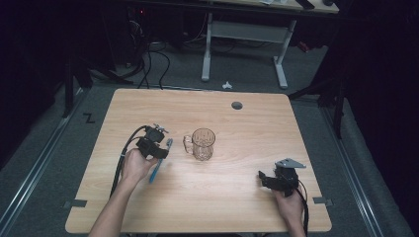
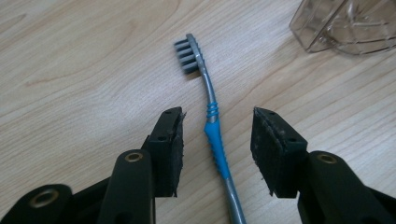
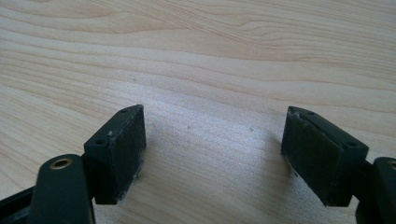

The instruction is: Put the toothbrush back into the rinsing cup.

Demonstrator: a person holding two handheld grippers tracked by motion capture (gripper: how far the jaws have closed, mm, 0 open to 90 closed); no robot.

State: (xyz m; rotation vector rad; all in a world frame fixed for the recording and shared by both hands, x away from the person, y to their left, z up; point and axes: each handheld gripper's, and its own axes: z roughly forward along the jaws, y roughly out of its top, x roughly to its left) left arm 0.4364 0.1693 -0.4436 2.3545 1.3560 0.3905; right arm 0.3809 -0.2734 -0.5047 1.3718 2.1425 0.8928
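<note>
Left gripper (image 2: 217,140) hangs over a toothbrush (image 2: 212,126) with its jaws wide apart.

One jaw is on each side of the blue and grey toothbrush, and neither jaw touches it. It lies flat on the wooden table (image 1: 237,197), with its grey bristles pointing away from the gripper. A clear glass mug (image 1: 201,143) stands just beside it, near the middle of the table. Well apart, the right gripper (image 3: 212,149) is low over bare wood. Its jaws are wide apart too and hold nothing.
</note>
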